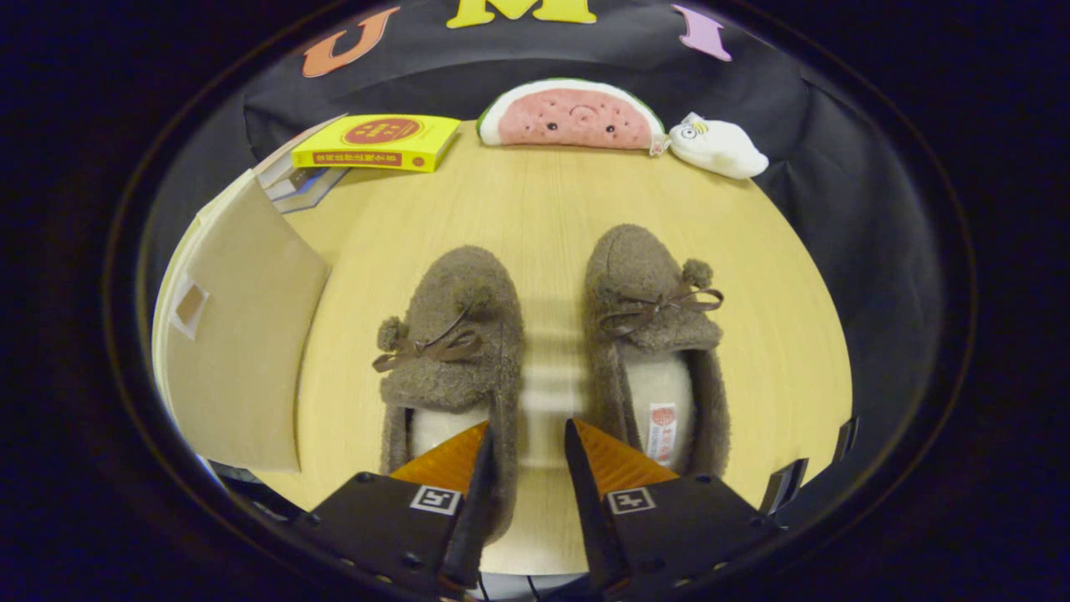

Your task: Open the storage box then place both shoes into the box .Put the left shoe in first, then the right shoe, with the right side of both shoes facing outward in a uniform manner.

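The gripper [527,451] hangs over the near edge of the light wooden table [543,201] with its fingers set narrow, a small gap between them, and they hold nothing. Through this gap the bare table top shows.

Two brown fuzzy slippers stand side by side just ahead of the fingers, toes pointing to the far edge of the table. The left slipper [456,334] lies with its heel part under the left finger [456,460], which covers a piece of its cream lining; whether the finger touches it, I cannot tell. The right slipper [652,334] lies just beside the right finger [614,460], and a small label shows on its cream insole. Each slipper has a dark bow with a pompom on the upper. Between the two slippers runs a strip of free table, in line with the gap of the fingers.

At the left edge of the table stands the beige storage box [242,351], closed, well apart from the fingers. Beyond it, at the far left corner, a yellow book [376,142] lies on other books. Along the far edge rest a watermelon-slice plush toy [573,117] and, just beside it, a small white plush toy [719,149].
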The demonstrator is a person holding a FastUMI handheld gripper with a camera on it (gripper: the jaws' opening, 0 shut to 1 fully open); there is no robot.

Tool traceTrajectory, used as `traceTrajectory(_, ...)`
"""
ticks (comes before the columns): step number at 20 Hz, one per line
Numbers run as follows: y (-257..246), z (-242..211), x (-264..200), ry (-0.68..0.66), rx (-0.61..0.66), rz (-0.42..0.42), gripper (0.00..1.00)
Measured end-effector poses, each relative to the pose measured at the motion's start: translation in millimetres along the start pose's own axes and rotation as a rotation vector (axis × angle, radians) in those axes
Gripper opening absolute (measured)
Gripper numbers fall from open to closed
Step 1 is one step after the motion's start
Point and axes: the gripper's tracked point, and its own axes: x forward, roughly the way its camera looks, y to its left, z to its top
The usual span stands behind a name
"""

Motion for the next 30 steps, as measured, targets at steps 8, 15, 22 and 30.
traceTrajectory(8, 18.5, 1.8, -13.3, 0.044, 0.151, 0.124, 0.0)
traceTrajectory(15, 43.9, 37.8, -106.5, -0.063, 0.194, 0.217, 0.0)
traceTrajectory(22, 147.2, 75.8, -202.0, -0.211, 0.133, 0.351, 0.0)
traceTrajectory(30, 273.1, 87.7, -143.7, -0.177, 0.184, 0.419, 0.0)
